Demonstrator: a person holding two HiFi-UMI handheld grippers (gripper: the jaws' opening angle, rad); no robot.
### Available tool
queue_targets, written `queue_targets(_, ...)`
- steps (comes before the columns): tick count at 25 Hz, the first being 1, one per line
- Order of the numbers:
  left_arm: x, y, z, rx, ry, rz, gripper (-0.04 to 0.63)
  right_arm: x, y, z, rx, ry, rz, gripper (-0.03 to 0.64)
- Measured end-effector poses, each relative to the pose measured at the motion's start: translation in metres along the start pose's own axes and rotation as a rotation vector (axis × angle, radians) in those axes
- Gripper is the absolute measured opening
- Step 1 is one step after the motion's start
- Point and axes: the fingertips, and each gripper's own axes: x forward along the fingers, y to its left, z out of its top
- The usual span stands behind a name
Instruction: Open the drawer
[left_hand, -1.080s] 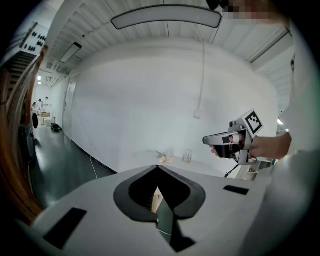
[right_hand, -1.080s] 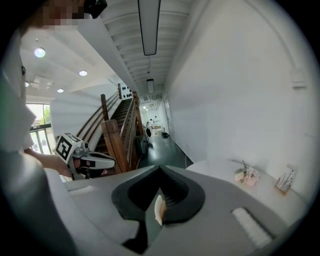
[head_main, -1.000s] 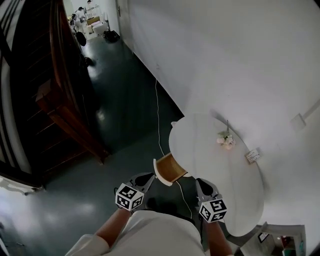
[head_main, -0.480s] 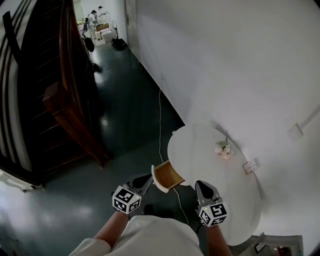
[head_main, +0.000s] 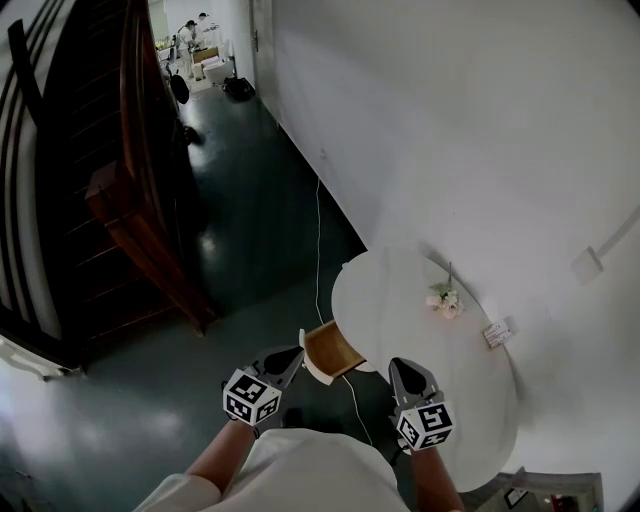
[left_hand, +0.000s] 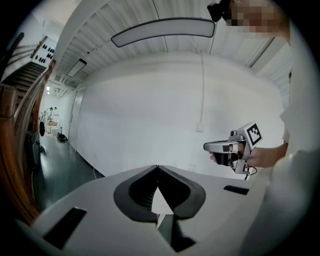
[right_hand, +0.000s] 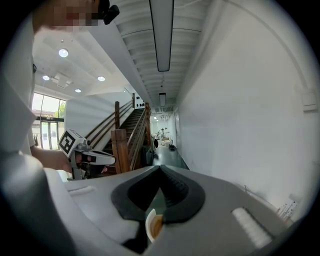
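A round white table (head_main: 400, 300) has a small drawer (head_main: 330, 350) sticking out of its left edge, its wooden inside showing and its white front turned outward. My left gripper (head_main: 296, 352) hovers just left of the drawer, jaws shut on nothing. My right gripper (head_main: 398, 364) hangs over the table's near edge to the right of the drawer, also shut and empty. In the left gripper view the jaw tips (left_hand: 157, 166) meet, and the right gripper (left_hand: 207, 146) shows beyond. In the right gripper view the drawer (right_hand: 152, 225) peeks below the closed tips (right_hand: 160, 166).
A dark wooden staircase (head_main: 130, 220) rises at the left over a dark glossy floor. A thin white cable (head_main: 320, 240) runs along the floor by the white wall. On the table stand a small flower bunch (head_main: 443, 298) and a card (head_main: 497, 333).
The head view has shifted a little, so table and drawer sit slightly lower-left. Both grippers stay shut on either side of the drawer, which looks as far out as before.
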Motion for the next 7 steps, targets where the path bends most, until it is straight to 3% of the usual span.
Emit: queue_targets(7,-0.0008,-0.0005,0.0032,-0.006,-0.007,0.01,0.008,-0.002,-0.0069,0.0025,-0.006,0.002,-0.009,0.011)
